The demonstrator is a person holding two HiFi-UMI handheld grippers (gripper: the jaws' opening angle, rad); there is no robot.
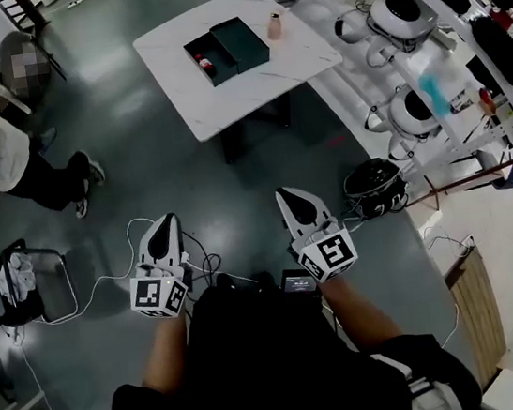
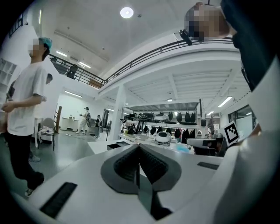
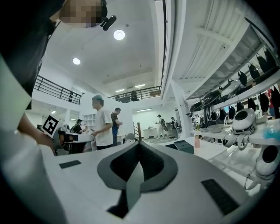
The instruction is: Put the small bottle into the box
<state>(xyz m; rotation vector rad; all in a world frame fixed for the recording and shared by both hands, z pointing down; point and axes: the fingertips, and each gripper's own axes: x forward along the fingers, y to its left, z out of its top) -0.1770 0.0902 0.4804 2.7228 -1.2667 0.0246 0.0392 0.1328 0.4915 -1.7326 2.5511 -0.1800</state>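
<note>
Standing upright, the small bottle sits on the tabletop near the open box, well apart from you. Your left tongs and right tongs are both pressed together and empty. Step closer, spread one pair, and grip the bottle squarely.

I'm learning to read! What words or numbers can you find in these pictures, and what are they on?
No words or numbers can be read.
Black-and-white square patterns on the left gripper's cube and the right gripper's cube: codes, not letters.
Whatever shows on the small dark screen by the person's chest: too small to read.
</note>
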